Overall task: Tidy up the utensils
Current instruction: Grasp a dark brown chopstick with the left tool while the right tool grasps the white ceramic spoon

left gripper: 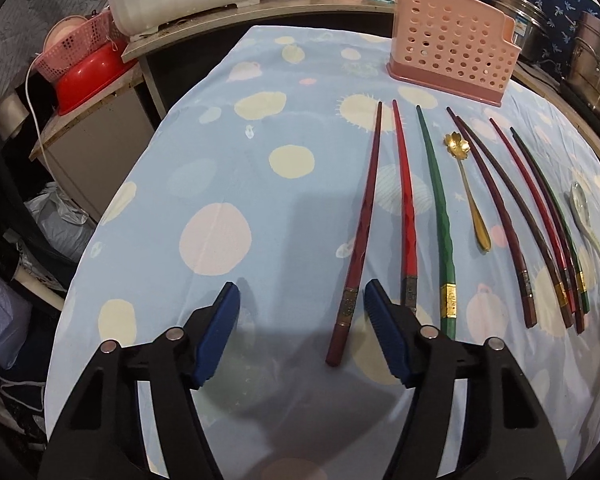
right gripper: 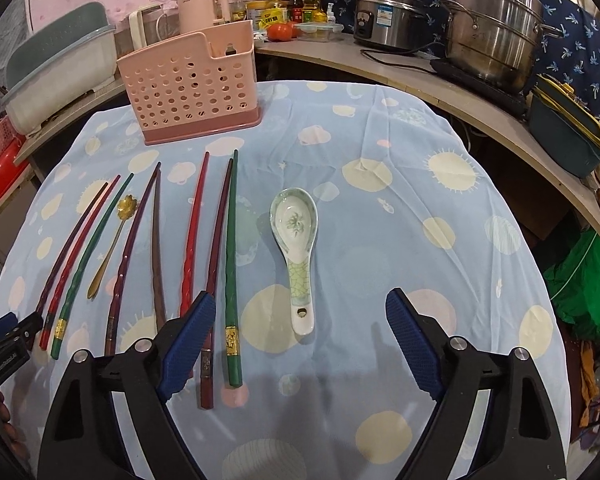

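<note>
Left gripper (left gripper: 302,312): nearest the lens in the left wrist view, jaws apart over the tablecloth, clasping nothing. The handle end of a dark red chopstick (left gripper: 356,236) lies between the blue pads (left gripper: 220,334), touching neither that I can tell.
Right gripper (right gripper: 300,340): jaws spread wide, nothing held. The handle of the ceramic spoon (right gripper: 296,244) lies between the fingers, apart from both.
In the way: the right gripper's left pad (right gripper: 186,346) covers the handle ends of two chopsticks. A green chopstick (right gripper: 231,264) lies just beside that pad.
Chopsticks: red, dark red, green and brown ones lie spread in a row on the cloth, thin ends toward the holder, mostly apart.
Gold spoon (left gripper: 466,190): flower-shaped bowl, lying among the chopsticks between a green and a dark one.
Holder (right gripper: 190,88): pink perforated utensil caddy, upright at the far end of the cloth, well apart from the utensils.
Tablecloth (right gripper: 380,220): light blue with pale yellow and pink spots.
Surroundings: steel stacked pot (right gripper: 494,28) and rice cooker (right gripper: 390,20) on the counter at right, pink kettle (right gripper: 202,8), bottles behind it, red basin (left gripper: 88,80) at left.
Writing: gold bands on the chopstick handles and a blue label on the cooker, both too small to read.
</note>
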Demonstrator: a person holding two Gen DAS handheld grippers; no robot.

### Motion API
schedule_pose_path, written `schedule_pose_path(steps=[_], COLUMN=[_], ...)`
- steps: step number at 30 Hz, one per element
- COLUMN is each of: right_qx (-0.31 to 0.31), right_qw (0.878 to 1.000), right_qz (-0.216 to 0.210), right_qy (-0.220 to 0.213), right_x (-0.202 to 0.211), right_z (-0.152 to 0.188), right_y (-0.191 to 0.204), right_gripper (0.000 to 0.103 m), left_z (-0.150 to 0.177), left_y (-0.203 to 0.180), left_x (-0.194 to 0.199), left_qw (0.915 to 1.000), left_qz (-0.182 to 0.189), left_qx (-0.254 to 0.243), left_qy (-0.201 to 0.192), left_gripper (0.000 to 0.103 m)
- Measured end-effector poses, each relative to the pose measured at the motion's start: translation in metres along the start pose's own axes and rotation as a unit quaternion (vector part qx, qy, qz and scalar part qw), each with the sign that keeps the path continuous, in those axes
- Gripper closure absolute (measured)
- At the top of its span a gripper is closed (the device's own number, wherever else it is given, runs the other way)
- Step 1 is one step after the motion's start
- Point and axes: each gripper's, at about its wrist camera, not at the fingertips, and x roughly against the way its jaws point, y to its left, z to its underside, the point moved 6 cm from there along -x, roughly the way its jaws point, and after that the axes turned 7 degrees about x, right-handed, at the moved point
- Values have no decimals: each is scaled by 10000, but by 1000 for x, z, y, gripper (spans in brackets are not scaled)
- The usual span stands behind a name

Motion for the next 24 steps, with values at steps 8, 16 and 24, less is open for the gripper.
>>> schedule_pose_path(steps=[8, 16, 24], right_qx=[-41, -42, -85], right_qw=[10000, 9998, 9994], right_qz=[41, 60, 71], right_qy=[60, 182, 331], right_x=[-7, -22, -38], right_z=[-3, -5, -3], right_y=[-1, -2, -5], right_gripper=[27, 42, 60], left_z=[-1, 0, 0], left_y=[-13, -18, -19], left_x=[1, 2, 3], left_qw=[9994, 9986, 9983], left_qz=[284, 494, 553], left_qx=[-202, -206, -170], left_qy=[-3, 36, 46], left_gripper=[79, 93, 93])
